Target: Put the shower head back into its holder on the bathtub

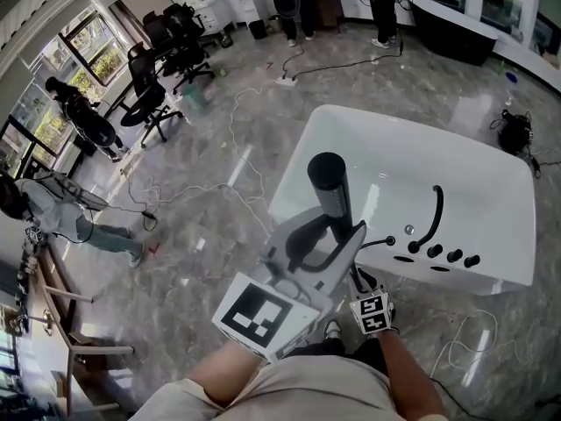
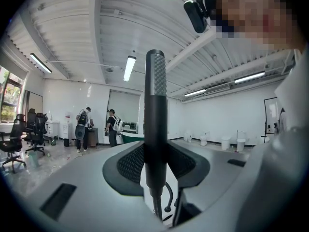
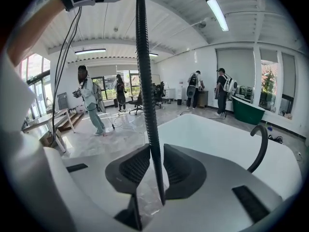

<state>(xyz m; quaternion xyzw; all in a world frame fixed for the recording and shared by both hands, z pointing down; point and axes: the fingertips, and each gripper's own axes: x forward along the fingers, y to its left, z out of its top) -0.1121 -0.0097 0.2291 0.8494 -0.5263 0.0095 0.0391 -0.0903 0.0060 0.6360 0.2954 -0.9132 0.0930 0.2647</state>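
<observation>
Left gripper [image 2: 155, 167]: clamped on the shower head [image 2: 155, 95], upright near the bathtub [image 1: 421, 182].
Right gripper [image 3: 153, 170]: closed on the hose [image 3: 145, 81].
Progress: head in hand, docking remains.

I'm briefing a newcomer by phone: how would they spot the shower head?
Find the white bathtub. By its near corner the left gripper is shut on the shower head: an upright black wand with a grey mesh face, unlike the curved spout and round knobs on the tub's deck.
</observation>
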